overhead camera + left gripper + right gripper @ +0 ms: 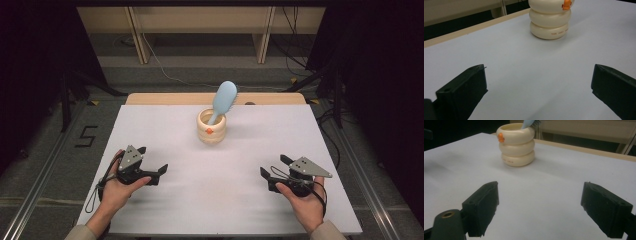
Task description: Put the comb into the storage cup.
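A cream ribbed cup of three stacked rings with a small orange mark stands upright near the far middle of the white counter. A light blue plastic hairbrush rests in it handle down, its head leaning up and to the right over the rim. The left hand-held gripper and the right hand-held gripper sit low at the near side, well apart from the cup, each with jaws spread wide and holding nothing.
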{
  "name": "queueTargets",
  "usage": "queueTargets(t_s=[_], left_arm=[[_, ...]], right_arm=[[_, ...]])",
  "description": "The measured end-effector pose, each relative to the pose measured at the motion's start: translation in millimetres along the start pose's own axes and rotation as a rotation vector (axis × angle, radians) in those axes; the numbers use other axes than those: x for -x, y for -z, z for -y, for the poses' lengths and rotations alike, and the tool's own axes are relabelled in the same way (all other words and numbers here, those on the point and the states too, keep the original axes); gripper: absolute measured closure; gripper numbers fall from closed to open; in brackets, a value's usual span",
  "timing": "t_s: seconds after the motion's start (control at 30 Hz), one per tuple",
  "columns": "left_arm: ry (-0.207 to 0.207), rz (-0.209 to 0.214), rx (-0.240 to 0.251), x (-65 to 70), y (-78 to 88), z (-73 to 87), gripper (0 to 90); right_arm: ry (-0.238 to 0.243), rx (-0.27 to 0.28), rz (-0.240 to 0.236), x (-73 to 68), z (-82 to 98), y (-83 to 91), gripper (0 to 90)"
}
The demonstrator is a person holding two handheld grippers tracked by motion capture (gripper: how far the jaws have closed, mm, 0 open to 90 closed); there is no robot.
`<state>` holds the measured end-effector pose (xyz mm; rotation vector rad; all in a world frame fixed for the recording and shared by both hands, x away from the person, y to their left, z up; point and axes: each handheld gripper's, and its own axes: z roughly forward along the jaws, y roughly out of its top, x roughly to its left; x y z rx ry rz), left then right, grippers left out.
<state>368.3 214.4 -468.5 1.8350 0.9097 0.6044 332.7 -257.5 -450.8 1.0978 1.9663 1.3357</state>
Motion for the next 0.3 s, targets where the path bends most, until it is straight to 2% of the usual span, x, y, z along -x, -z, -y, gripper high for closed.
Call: queueTargets(t_s=[0.3], left_arm=[[0.004,0.006,-0.005,0.3,-2.5,1.7,0.0]], right_arm=[[0.002,-0.002,-0.01,-1.4,1.1,-1.8,15.6]])
